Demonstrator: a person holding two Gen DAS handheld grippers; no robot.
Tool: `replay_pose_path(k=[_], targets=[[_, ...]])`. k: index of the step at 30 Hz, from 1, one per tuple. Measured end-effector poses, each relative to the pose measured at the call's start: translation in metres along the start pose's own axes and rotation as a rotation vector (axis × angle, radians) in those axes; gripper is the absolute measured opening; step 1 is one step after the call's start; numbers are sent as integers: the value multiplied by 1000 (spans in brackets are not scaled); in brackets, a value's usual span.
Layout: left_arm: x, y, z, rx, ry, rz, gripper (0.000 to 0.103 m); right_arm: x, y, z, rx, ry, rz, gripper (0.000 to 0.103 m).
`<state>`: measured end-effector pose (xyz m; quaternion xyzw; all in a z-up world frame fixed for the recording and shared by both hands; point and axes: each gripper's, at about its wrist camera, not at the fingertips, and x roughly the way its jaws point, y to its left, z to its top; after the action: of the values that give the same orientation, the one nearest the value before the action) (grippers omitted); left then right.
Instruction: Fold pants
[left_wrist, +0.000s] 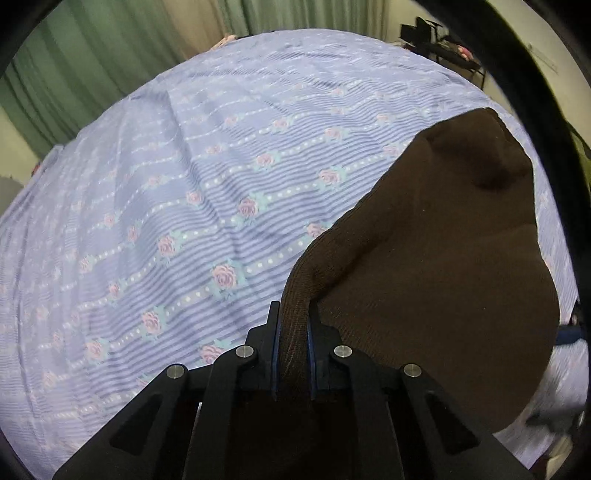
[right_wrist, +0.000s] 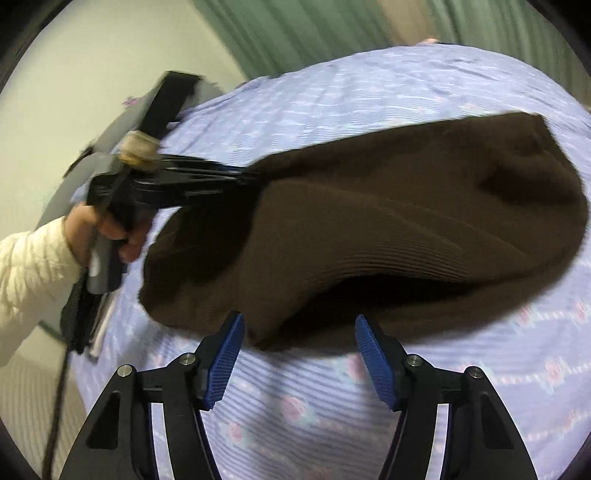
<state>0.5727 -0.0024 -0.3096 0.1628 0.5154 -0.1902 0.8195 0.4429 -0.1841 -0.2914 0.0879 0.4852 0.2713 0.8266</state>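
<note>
The dark brown knit pants (left_wrist: 436, 251) lie on a bed covered with a lilac floral sheet (left_wrist: 184, 206). My left gripper (left_wrist: 293, 314) is shut on a bunched edge of the pants and lifts it off the sheet. In the right wrist view the left gripper (right_wrist: 255, 177) shows at the left end of the pants (right_wrist: 388, 221), held by a hand in a cream sleeve. My right gripper (right_wrist: 299, 325) is open and empty, its blue pads (right_wrist: 225, 354) just short of the near edge of the pants, which gapes open there.
Green curtains (left_wrist: 92, 55) hang behind the bed. A dark stand with gear (left_wrist: 439, 40) is at the far right by a pale wall. The bed's left edge and the floor (right_wrist: 33, 391) show in the right wrist view.
</note>
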Motion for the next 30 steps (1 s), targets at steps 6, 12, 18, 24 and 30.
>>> replay_pose_path(k=[6,12,18,24,30], targets=[[5,-3,-5,-27,0,2,14,19,26,3,-188,54,73,63],[-3,9,-16,-149,30,6,51,62,24,7,-199,150,86,46],[-95,41,-111,-407,-137,87,85,44,22,-17,-148,156,62,21],[-107,65,-216,-649,-66,124,86,37,33,-25,-95,130,-63,21],[-70,77,-233,-850,-93,0,80,45,37,-27,-77,142,-132,21]])
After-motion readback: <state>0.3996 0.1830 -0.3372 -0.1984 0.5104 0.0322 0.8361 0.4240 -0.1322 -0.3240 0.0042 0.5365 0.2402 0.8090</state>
